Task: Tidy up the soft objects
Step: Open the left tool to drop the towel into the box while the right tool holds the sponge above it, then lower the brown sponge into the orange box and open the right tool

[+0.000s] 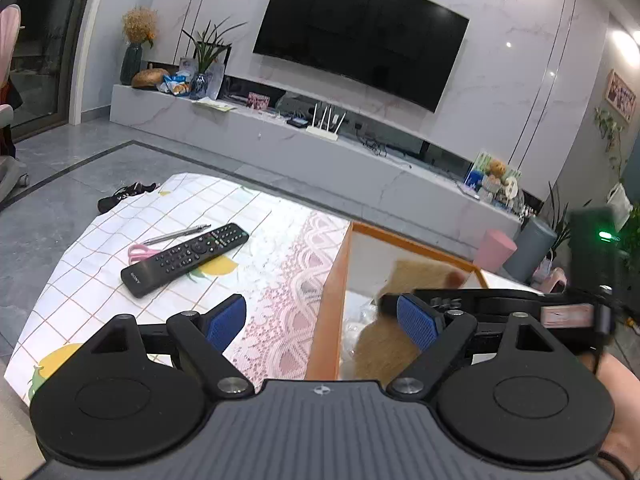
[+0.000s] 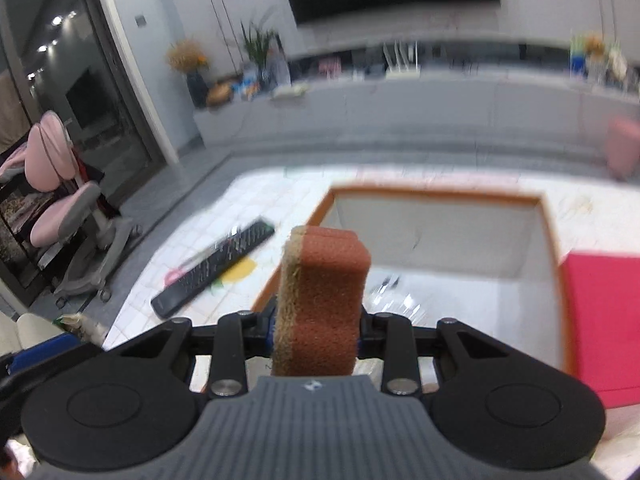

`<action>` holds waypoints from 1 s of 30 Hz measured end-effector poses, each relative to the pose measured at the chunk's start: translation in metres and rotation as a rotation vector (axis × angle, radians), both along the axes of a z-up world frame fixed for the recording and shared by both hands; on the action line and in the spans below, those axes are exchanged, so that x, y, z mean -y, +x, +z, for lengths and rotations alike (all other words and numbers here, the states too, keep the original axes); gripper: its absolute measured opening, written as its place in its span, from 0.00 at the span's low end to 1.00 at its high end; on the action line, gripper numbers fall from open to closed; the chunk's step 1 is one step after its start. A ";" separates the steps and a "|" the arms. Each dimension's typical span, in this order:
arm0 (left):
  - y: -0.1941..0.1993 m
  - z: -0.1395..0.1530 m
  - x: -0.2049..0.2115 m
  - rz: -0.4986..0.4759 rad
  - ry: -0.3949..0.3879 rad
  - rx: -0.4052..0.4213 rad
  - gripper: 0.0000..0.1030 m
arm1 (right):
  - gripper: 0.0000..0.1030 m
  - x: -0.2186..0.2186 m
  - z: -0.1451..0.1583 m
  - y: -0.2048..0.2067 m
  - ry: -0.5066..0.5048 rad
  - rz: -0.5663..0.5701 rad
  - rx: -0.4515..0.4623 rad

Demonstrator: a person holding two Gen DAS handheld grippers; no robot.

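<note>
My right gripper [image 2: 318, 334] is shut on an orange-brown sponge [image 2: 322, 300] with a tan scouring side, held upright above the near left corner of a white box with an orange rim [image 2: 432, 194]. In the left wrist view my left gripper [image 1: 322, 322] is open and empty, over the left wall of the same box [image 1: 334, 292]. The sponge [image 1: 374, 344] and the right gripper [image 1: 386, 304] show there blurred inside the box. Clear plastic wrap [image 2: 394, 300] lies on the box floor.
A black remote [image 1: 184, 258], pink scissors [image 1: 140, 252] and a pen [image 1: 178, 234] lie on the checked tablecloth [image 1: 120, 300] left of the box. A red flat object [image 2: 604, 320] lies right of the box. A pink and grey chair [image 2: 68, 216] stands on the floor at left.
</note>
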State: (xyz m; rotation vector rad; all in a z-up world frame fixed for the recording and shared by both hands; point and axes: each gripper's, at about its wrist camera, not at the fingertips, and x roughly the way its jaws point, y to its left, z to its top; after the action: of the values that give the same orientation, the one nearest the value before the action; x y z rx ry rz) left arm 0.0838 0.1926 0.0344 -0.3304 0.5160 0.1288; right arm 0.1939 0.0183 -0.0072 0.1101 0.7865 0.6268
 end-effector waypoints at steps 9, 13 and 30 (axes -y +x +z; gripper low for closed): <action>-0.001 -0.003 0.002 -0.040 0.005 -0.014 0.97 | 0.31 -0.017 -0.051 0.015 -0.043 0.089 -0.232; 0.002 -0.004 0.004 -0.043 -0.001 -0.029 0.97 | 0.31 -0.017 -0.051 0.019 -0.041 0.169 -0.264; 0.000 0.003 0.018 -0.049 0.061 -0.012 0.97 | 0.71 -0.018 -0.017 -0.004 -0.161 0.190 -0.094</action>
State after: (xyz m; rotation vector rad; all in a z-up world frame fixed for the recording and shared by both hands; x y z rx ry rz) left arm 0.0836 0.1749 0.0376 -0.2574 0.5305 0.0990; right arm 0.1895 0.0359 -0.0246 -0.0845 0.9424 0.7388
